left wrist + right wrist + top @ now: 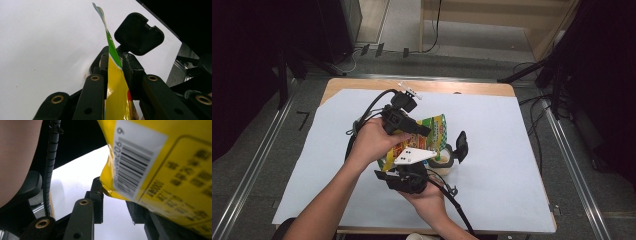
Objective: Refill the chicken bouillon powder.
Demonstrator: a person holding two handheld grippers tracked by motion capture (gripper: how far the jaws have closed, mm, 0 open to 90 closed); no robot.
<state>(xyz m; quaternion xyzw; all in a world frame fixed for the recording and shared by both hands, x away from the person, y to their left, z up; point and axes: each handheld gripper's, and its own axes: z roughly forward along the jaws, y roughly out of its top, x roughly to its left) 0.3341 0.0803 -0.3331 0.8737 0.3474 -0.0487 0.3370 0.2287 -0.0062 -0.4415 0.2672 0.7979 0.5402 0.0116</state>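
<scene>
I hold the yellow snack bag [432, 131] above the table [512, 150], over a small cup [443, 165]. My left gripper [115, 67] pinches its top edge firmly; my right gripper [115, 200] has jaws around the bottom corner. It is light, thin, slippery, so I grip the seams

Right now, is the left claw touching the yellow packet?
Touching. In the left gripper view, the left claw is closed on the yellow packet, with both jaws pressing on it.

both forearms come in from below, hands close together. left tongs [424, 131] are clamped, their jaws pressed nearly together; right tongs [404, 177] sit just beneath, jaws partly apart, one fingertip [97, 192] touching.
</scene>
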